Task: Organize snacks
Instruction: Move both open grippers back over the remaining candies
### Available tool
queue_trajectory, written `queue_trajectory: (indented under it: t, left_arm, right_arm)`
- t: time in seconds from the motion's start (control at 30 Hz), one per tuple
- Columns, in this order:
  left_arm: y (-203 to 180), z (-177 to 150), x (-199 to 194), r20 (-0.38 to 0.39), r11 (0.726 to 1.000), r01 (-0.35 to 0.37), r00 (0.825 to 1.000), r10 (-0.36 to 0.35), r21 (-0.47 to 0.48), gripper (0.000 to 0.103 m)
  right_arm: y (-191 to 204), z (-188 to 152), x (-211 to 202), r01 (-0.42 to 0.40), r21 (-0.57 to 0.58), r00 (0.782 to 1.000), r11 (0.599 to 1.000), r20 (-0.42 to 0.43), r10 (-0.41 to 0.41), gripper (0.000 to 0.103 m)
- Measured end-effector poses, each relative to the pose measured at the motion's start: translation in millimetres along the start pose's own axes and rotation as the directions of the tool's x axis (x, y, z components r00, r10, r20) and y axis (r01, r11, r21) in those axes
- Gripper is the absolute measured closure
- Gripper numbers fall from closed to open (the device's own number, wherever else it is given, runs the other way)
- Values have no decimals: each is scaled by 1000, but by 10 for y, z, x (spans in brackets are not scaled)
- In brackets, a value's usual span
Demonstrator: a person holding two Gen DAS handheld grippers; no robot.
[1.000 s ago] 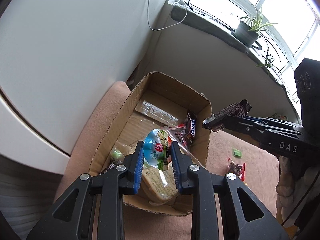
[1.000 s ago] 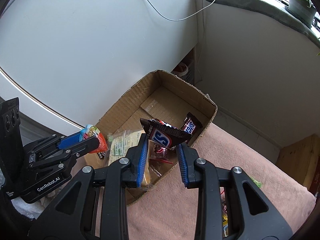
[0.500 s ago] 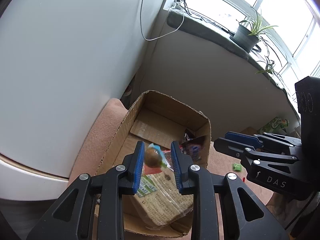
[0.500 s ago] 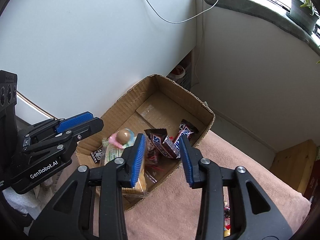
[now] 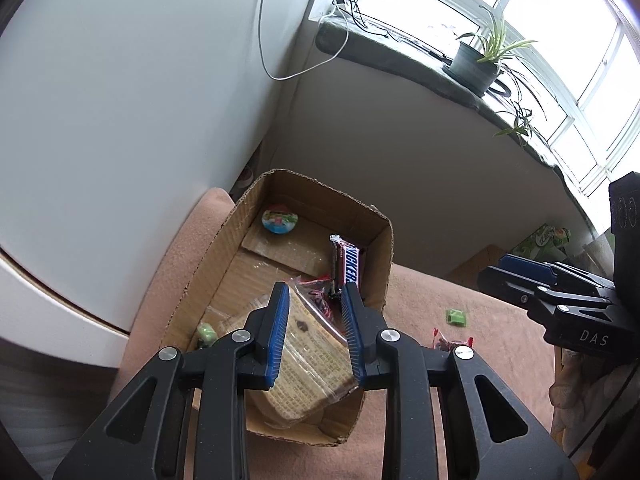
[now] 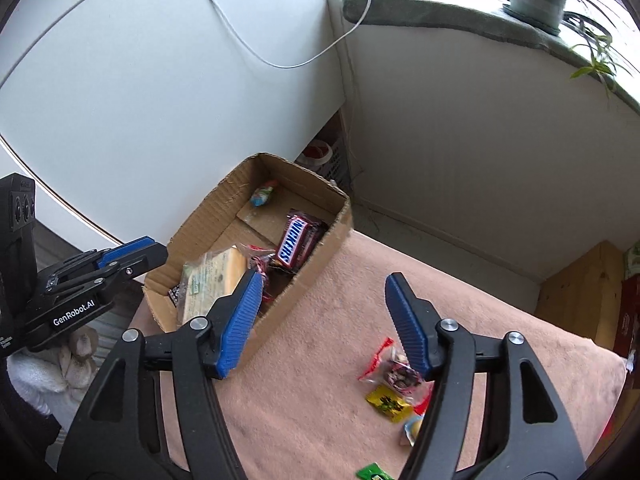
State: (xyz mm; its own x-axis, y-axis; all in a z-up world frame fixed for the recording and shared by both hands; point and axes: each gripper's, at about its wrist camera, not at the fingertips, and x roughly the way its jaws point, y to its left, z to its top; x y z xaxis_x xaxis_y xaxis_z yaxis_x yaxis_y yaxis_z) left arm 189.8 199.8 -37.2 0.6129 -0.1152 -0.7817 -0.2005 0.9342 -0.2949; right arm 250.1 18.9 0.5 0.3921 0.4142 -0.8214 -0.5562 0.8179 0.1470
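Observation:
A cardboard box (image 5: 376, 248) (image 6: 208, 208) stands on a pink cushion (image 6: 320, 352). In it lie a round blue-green snack (image 5: 279, 219) (image 6: 262, 195) at the far end, a Snickers bar (image 5: 349, 265) (image 6: 295, 239), a clear bag of crackers (image 5: 310, 356) (image 6: 212, 276) and small candies. My left gripper (image 5: 314, 334) is open and empty above the box's near end. My right gripper (image 6: 326, 318) is open wide and empty over the cushion beside the box. Loose wrapped candies (image 6: 394, 372) lie on the cushion by its right finger.
A white wall and a hanging cable (image 5: 280, 76) are behind the box. A windowsill holds a potted plant (image 5: 476, 64). A green candy (image 5: 456, 317) lies on the cushion. A wooden crate (image 6: 580, 292) stands at the right.
Both grippers let go of their snacks: the round snack and the Snickers bar now lie in the box. Both grippers rose and drew back; the right one opened wider.

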Motion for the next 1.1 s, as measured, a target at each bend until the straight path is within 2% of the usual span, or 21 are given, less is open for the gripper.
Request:
queue_trajectory:
  t: [0.07,0.17,0.37,0.47,0.73,0.9,1.1]
  left_arm:
    - [-82,-64,-6,-14,1000,10,1000,-9,10,78]
    - [-230,-215,40,-50,999,38,998,-37,20,78]
    - [-631,-537,339,-164,993,109,981,-99,50,78]
    - [-886,-641,487,-204,987,139,972,-120,83,78]
    - [-1362,-686,808,-257,970,203,953,-164,135,58]
    - [-1519,-711,1043,-291,967,216,942,-169,138,57]
    - [-1600,-727,1269,-310,966,182,943,-120,181,57]
  right_arm:
    - [-233,-147,-132,6,51,1000,999,21,-7,29]
    - [-590,-399,-265,36,128,999,991,19,-38,29]
    - [-1062,-933,-294,138,194,990,971,-57,-130,29]
    - [-1199,-1173,-201,160,215,984,963,-111,-138,29]
    - [-1242,-1570,103,123,228,984,966,-154,-89,29]
    - [-1181,-1651,234,107,205,985,973,-152,-76,29]
    - [-1153,-1665,340,111,173,986,979,-143,-87,29]
